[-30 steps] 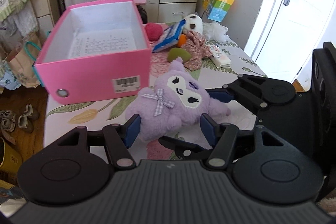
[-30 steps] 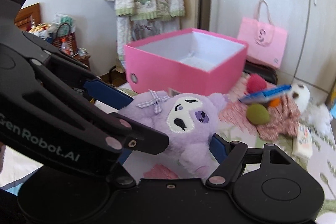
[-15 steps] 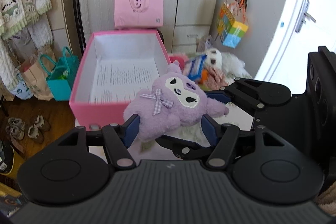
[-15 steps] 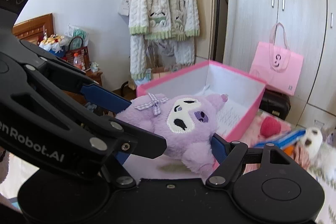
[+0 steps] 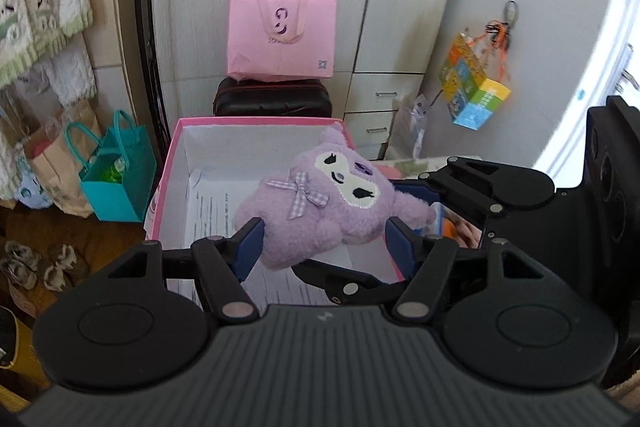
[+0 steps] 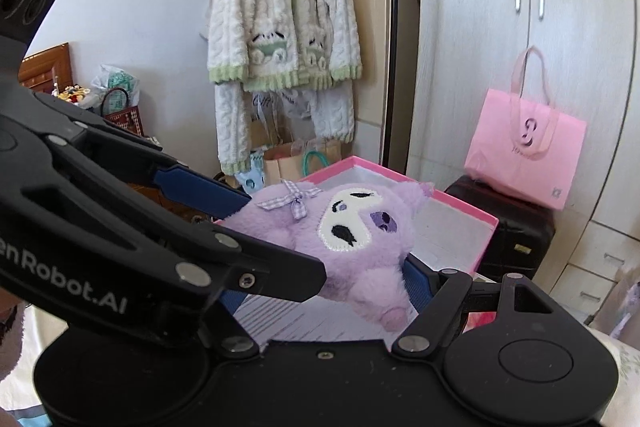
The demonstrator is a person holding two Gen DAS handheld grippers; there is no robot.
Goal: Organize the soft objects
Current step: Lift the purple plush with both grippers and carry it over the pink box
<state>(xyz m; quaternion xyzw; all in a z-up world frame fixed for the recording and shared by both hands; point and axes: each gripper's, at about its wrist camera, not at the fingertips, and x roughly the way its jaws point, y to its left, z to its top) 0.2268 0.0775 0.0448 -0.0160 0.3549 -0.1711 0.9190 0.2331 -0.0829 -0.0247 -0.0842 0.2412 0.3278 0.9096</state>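
A purple plush toy [image 5: 320,211] with a white face and a checked bow hangs in the air over the open pink box [image 5: 170,167]. My left gripper [image 5: 324,243] is shut on its lower body, blue pads on either side. My right gripper [image 6: 324,287] is shut on the same plush toy [image 6: 344,227] from the other side; one of its fingers [image 5: 480,183] shows in the left wrist view. The box [image 6: 460,207] has white walls and a printed sheet on its floor. The left gripper's body hides the right gripper's left pad.
A pink tote bag [image 5: 280,35] stands on a black suitcase [image 5: 272,103] behind the box, against white wardrobes. A teal bag [image 5: 120,179] and shoes [image 5: 40,263] are on the floor at left. A fluffy cardigan [image 6: 280,27] hangs on the wall.
Both grippers have risen off the bed with the plush toy and carried it toward the pink box. It lay on the bedspread before and now hangs above the box's inside.
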